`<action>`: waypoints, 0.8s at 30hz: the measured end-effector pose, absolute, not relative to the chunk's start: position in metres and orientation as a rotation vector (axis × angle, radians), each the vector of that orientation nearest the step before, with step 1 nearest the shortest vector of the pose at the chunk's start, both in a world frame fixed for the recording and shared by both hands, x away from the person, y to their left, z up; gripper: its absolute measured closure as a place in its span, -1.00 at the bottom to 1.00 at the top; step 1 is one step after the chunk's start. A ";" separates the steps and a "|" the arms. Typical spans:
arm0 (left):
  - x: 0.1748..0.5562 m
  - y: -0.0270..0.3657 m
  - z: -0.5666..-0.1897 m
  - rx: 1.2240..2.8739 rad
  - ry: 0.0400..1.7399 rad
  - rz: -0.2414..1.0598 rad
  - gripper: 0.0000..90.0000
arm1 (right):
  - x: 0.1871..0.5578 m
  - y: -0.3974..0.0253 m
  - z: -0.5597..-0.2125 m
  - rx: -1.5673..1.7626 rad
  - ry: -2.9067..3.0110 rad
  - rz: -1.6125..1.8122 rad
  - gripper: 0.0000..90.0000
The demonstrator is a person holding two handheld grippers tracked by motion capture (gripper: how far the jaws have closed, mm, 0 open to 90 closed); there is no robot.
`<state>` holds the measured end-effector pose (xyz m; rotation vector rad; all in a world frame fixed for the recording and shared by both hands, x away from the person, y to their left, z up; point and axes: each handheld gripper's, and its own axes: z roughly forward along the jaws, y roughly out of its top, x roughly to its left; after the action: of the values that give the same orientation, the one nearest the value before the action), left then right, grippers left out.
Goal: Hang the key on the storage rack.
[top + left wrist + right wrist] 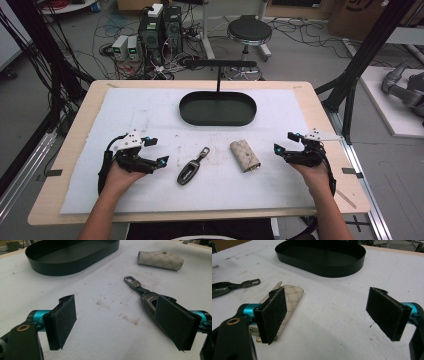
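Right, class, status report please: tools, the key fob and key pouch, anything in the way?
Left tool open, right tool open, both empty. Key fob and key pouch flat on the mat, apart. Black tray empty behind. Nothing in the way.

The tray (218,108) far back is black. The key fob (189,171) is dark brown and shiny. The little pouch (245,155) is cream with a brown diamond pattern. The mat (150,115) is white.
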<state>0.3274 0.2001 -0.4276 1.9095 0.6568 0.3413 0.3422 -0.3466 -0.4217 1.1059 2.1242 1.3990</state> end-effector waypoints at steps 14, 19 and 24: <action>0.329 0.194 -0.427 1.919 0.667 0.342 -0.61 | 0.339 -0.343 -0.421 1.093 2.146 1.369 -0.61; 0.330 0.187 -0.428 1.928 0.657 0.325 -0.61 | 0.338 -0.343 -0.421 1.090 2.145 1.367 -0.61; 0.333 0.174 -0.430 1.945 0.659 0.297 -0.61 | 0.338 -0.343 -0.422 1.096 2.151 1.362 -0.61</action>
<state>0.3330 0.1744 -0.4302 1.9453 0.6587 0.2970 0.3376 -0.3431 -0.4223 1.0962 2.1508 1.3622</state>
